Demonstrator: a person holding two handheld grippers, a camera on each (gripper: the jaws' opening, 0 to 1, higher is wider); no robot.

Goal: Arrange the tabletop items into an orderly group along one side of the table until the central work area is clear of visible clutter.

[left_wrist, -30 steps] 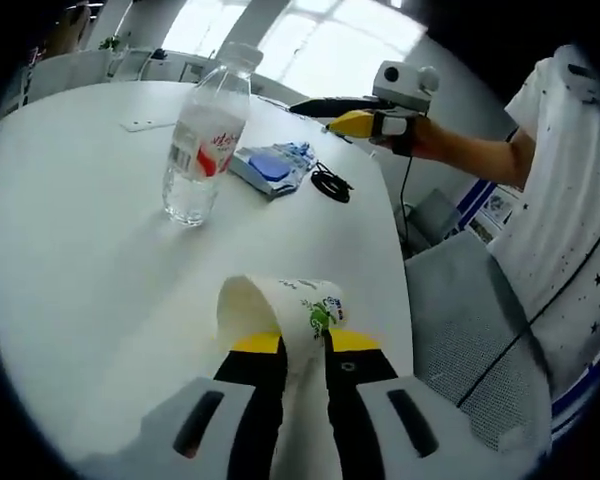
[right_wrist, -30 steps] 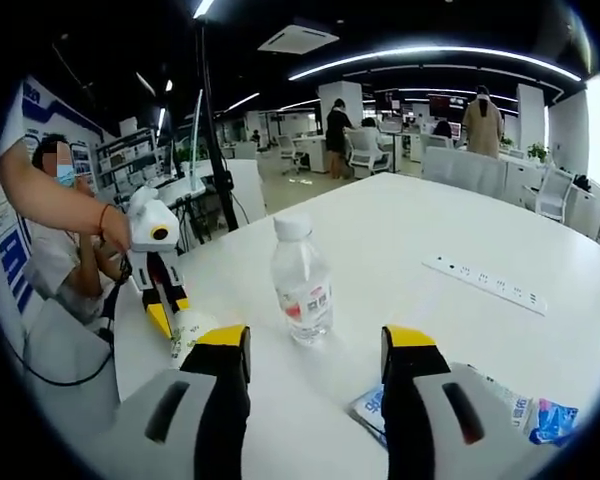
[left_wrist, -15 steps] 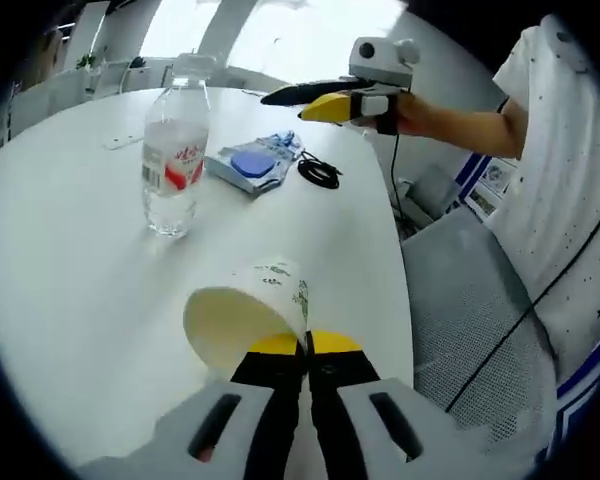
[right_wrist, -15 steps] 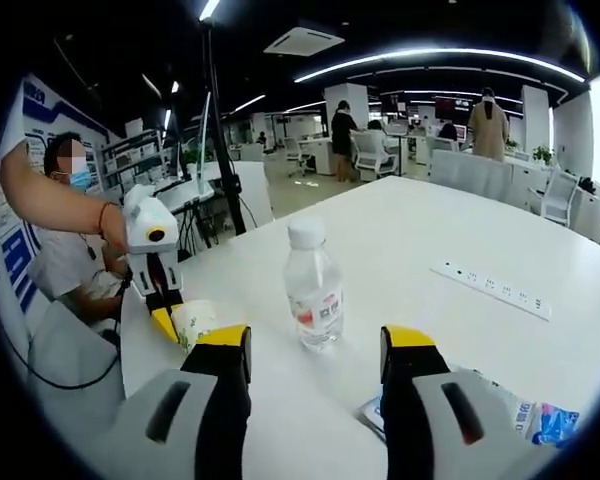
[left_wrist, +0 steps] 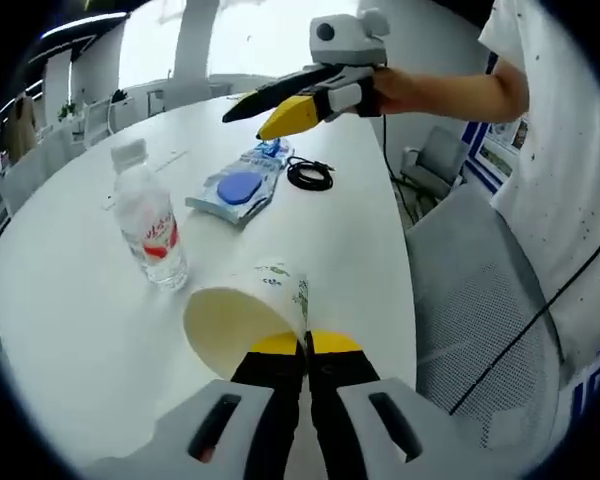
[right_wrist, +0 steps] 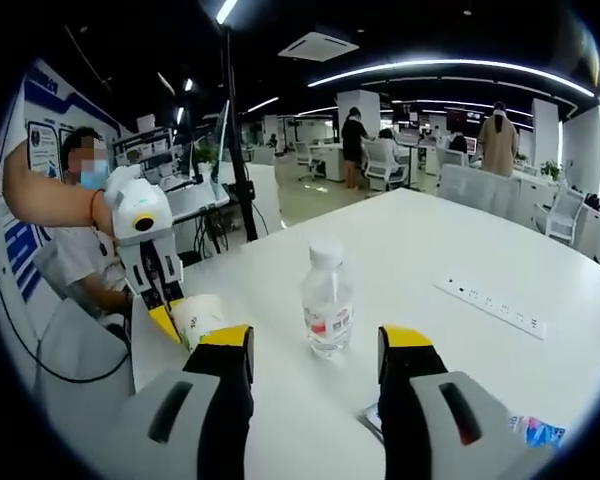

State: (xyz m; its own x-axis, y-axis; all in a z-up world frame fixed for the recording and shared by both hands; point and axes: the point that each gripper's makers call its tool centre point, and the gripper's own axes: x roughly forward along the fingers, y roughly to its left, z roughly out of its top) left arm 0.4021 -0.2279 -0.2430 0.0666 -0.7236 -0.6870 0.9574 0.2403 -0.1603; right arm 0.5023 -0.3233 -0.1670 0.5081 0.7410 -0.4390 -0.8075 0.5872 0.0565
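Note:
My left gripper (left_wrist: 306,346) is shut on the rim of a white paper cup (left_wrist: 242,318) with green print. The cup is tilted, its mouth turned toward the camera, near the white table's (left_wrist: 80,300) right edge. A clear water bottle (left_wrist: 150,228) with a red label stands upright to the left. In the right gripper view the same bottle (right_wrist: 327,298) stands ahead of my open right gripper (right_wrist: 317,345), with nothing between the jaws. The left gripper (right_wrist: 145,245) and cup (right_wrist: 198,316) are at the left there. The right gripper (left_wrist: 280,104) hovers over the table's far side.
A blue and white packet (left_wrist: 238,189) and a coiled black cable (left_wrist: 309,175) lie beyond the bottle. A white power strip (right_wrist: 491,303) lies at the right of the table (right_wrist: 420,250). A grey mesh chair (left_wrist: 480,300) stands beside the table edge. People stand in the office behind.
My left jaws closed on the cup's rim and the cup tipped toward the camera. Since then the left view has risen. The right gripper has drawn back a little from the bottle.

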